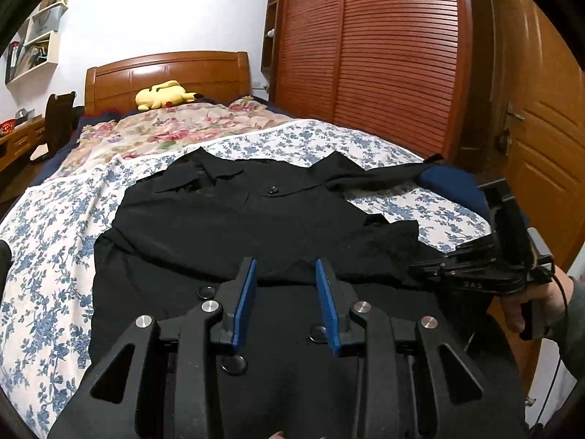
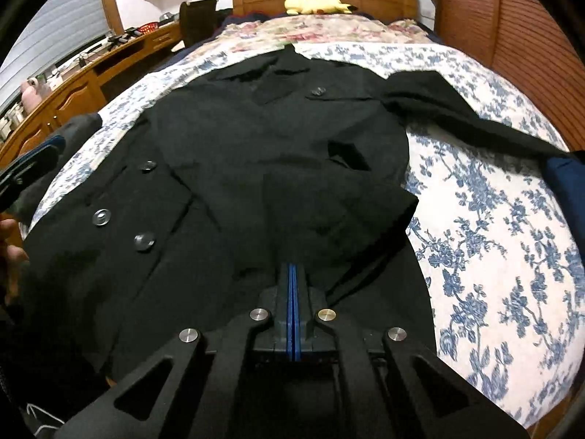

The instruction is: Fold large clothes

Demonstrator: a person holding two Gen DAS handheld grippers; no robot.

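A large black coat (image 2: 274, 146) with big round buttons lies spread front-up on the bed, collar toward the headboard. One sleeve (image 2: 457, 109) stretches out to the right over the sheet. My right gripper (image 2: 292, 265) is shut, its blue pads pressed flat together with no cloth visible between them, its tip just over the coat's lower part. In the left wrist view my left gripper (image 1: 285, 261) is open above the coat (image 1: 237, 219), its pads apart with nothing pinched. The right gripper (image 1: 420, 267) shows there too, held by a hand (image 1: 515, 311) at the coat's right edge.
The bed has a blue floral sheet (image 2: 493, 219) with bare room to the right of the coat. A yellow plush toy (image 1: 164, 95) rests by the wooden headboard. A slatted wardrobe (image 1: 384, 55) and a door (image 1: 541, 128) stand on the right, a wooden desk (image 2: 73, 84) on the left.
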